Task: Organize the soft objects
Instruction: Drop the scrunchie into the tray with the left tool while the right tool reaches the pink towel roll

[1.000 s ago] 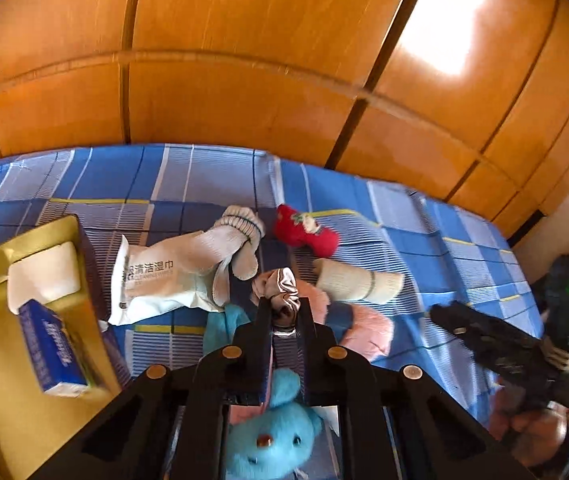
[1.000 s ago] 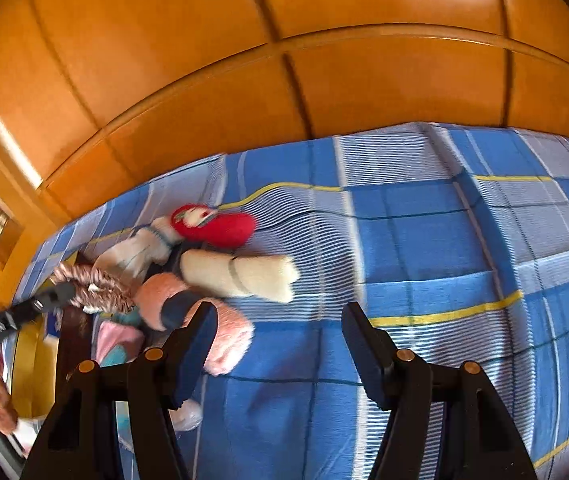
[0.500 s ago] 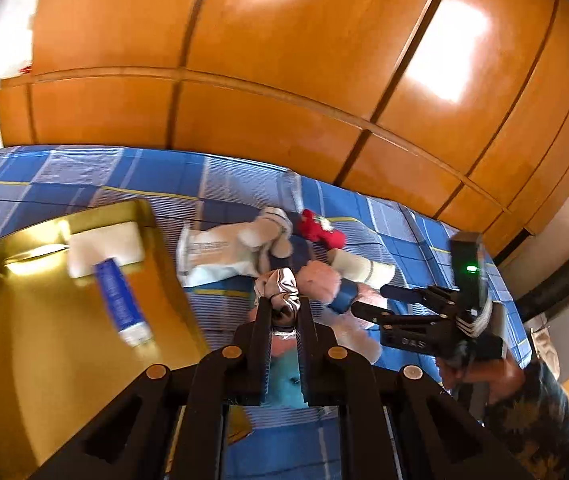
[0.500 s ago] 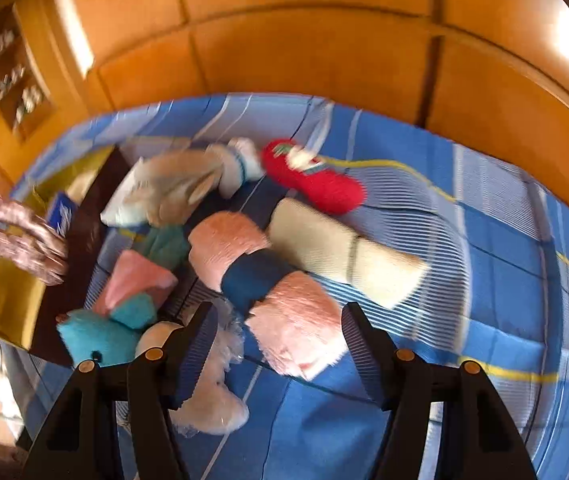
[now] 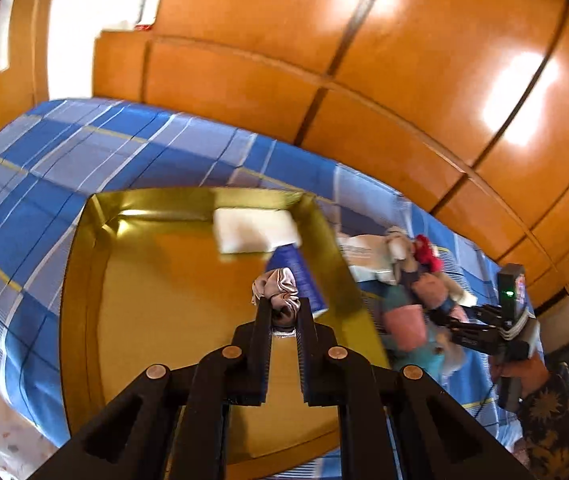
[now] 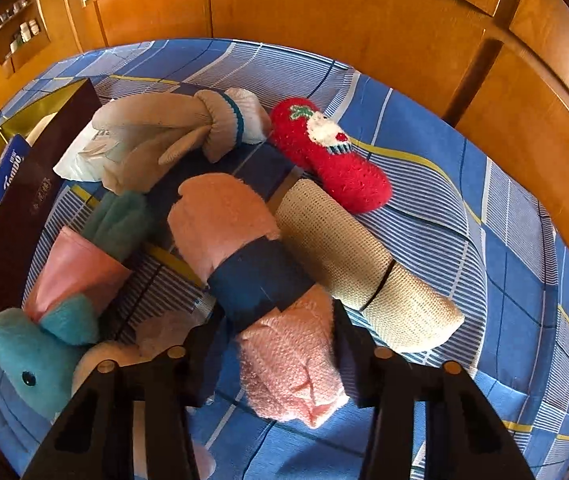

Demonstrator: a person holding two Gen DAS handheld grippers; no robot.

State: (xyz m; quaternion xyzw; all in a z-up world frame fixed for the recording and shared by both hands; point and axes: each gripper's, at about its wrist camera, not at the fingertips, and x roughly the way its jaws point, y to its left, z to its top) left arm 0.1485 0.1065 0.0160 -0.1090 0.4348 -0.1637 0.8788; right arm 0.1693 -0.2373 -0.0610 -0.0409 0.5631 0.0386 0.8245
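Observation:
My left gripper (image 5: 283, 312) is shut on a shiny beige scrunchie (image 5: 278, 289) and holds it above the gold box (image 5: 84, 264). The box holds a white pack (image 5: 254, 229) and a blue tissue packet (image 5: 304, 276). My right gripper (image 6: 274, 316) is open, its fingers either side of a rolled pink towel with a dark blue band (image 6: 260, 276) on the blue plaid bed (image 6: 504, 240). Around the towel lie a beige roll (image 6: 360, 264), a red fuzzy sock (image 6: 332, 156), a knotted grey sock (image 6: 188, 128) and a turquoise plush toy (image 6: 36, 356).
The gold box's dark outer wall (image 6: 16, 216) stands just left of the pile of soft things. A white wet-wipe pack (image 6: 80, 156) lies under the grey sock. An orange wooden wardrobe (image 5: 324, 60) runs along the far side of the bed. The right gripper also shows in the left wrist view (image 5: 456, 322).
My left gripper carried the scrunchie left, from over the pile to over the gold box. My right gripper swung left and down onto the pile, now straddling the pink towel.

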